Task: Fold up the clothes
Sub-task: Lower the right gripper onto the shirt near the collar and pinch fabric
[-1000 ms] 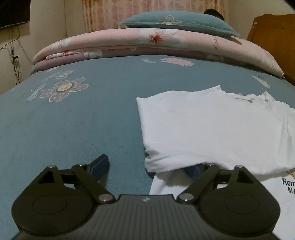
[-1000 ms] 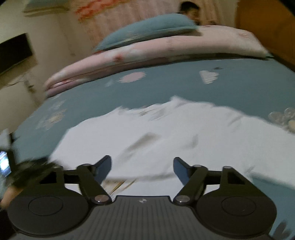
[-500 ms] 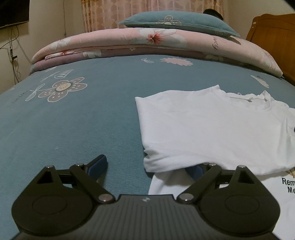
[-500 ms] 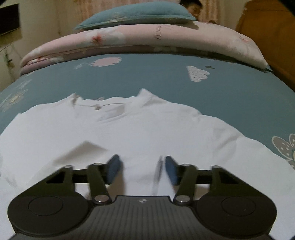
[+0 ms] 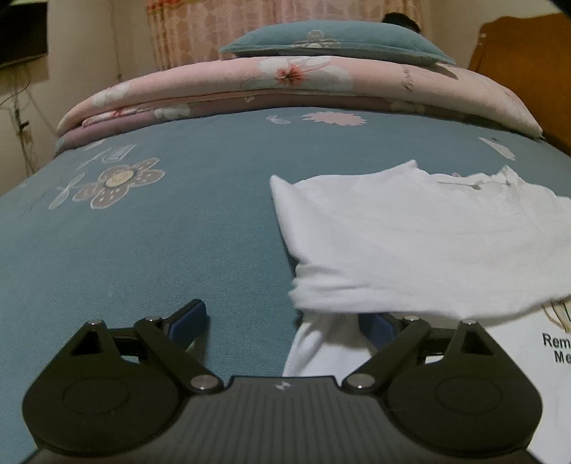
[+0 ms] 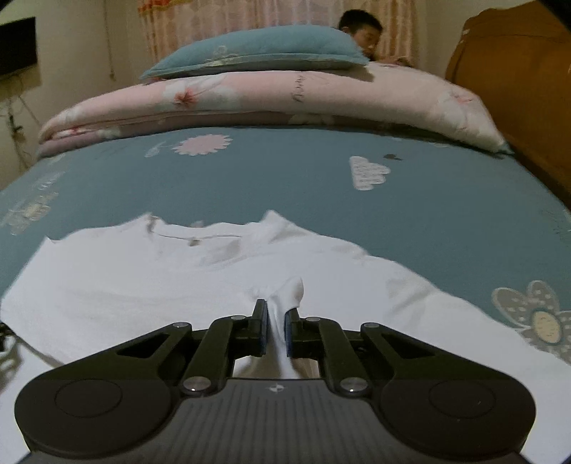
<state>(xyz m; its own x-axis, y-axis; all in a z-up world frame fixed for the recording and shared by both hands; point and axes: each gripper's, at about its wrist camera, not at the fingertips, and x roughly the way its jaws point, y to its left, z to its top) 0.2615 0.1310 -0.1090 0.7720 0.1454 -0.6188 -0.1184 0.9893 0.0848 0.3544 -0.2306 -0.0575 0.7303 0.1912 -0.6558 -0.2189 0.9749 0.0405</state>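
Left gripper [image 5: 285,321]: jaws spread wide, low over the bed. Its left finger [image 5: 189,317] rests on the bare teal bedsheet [image 5: 178,232]; its right finger is partly hidden beneath the folded-over edge of the white T-shirt [image 5: 428,242]. Nothing is pinched between the jaws.

Right gripper [image 6: 275,321]: jaws drawn nearly together, pinching a raised ridge of the white T-shirt [image 6: 142,285]. A small peak of fabric stands up just beyond the fingertips, and the cloth runs down between the pads toward the gripper body.

White T-shirt: lies on the bed, toward its near edge. In the left wrist view, one side panel is folded over onto the body of the shirt, forming a straight left edge and a thick rolled lower hem. Below this fold a printed area with partial black lettering [image 5: 556,346] shows at the right margin of the view. The collar [image 6: 200,232] faces the far end of the bed; its opening shows in both views.

Surroundings: a folded pink floral quilt [image 6: 285,96] lies across the far end of the bed, with a teal pillow [image 6: 257,50] on top. A wooden headboard [image 6: 517,71] stands at the right side. A child's head [image 6: 360,28] shows behind the pillow. Patterned curtains [image 5: 221,25] hang at the back wall.
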